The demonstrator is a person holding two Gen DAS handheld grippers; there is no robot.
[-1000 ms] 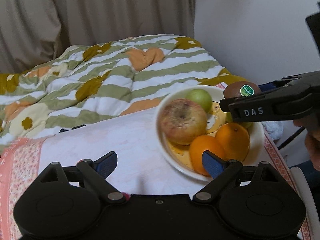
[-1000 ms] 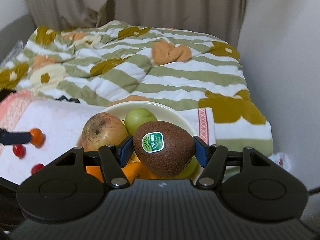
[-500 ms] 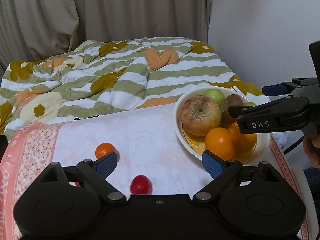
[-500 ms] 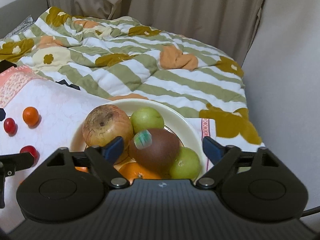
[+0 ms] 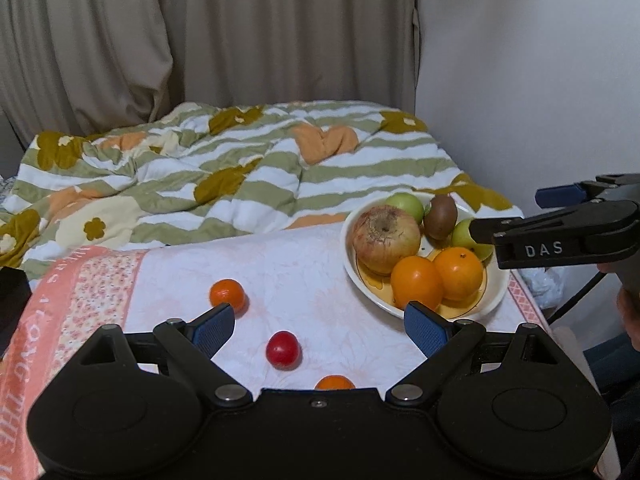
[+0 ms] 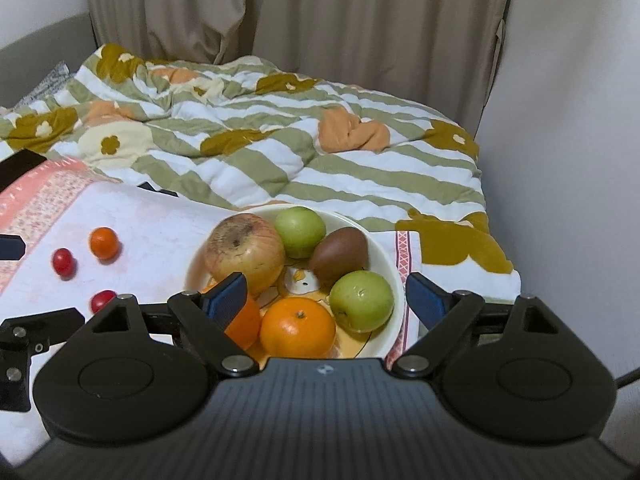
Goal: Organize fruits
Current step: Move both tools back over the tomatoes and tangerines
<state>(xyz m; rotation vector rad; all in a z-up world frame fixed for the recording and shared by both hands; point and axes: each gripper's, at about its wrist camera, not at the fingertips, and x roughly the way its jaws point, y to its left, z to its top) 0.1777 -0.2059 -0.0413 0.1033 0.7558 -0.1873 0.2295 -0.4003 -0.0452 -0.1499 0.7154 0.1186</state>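
Note:
A cream bowl (image 5: pixel 498 294) (image 6: pixel 390 268) on the white cloth holds a big apple (image 5: pixel 386 238) (image 6: pixel 244 254), a brown kiwi (image 5: pixel 440 216) (image 6: pixel 340 254), two green fruits (image 6: pixel 300 230) (image 6: pixel 362 294) and two oranges (image 5: pixel 416 282) (image 6: pixel 298 326). A small orange (image 5: pixel 227 294) (image 6: pixel 103 242) and a red cherry tomato (image 5: pixel 283 350) (image 6: pixel 63 262) lie loose on the cloth, with another small orange (image 5: pixel 335 382) and another tomato (image 6: pixel 102 300). My left gripper (image 5: pixel 320 326) is open and empty above the loose fruits. My right gripper (image 6: pixel 326 296) is open and empty above the bowl's near side.
The table is covered by a white cloth with a pink patterned border (image 5: pixel 60 304). A striped floral quilt (image 5: pixel 240 176) lies on the bed behind it. A white wall (image 5: pixel 540 80) stands to the right and curtains (image 5: pixel 240 32) hang behind.
My right gripper opened and let go of the kiwi, which now lies in the bowl, then drew back. My left gripper pulled back and up, bringing the loose small fruits into view.

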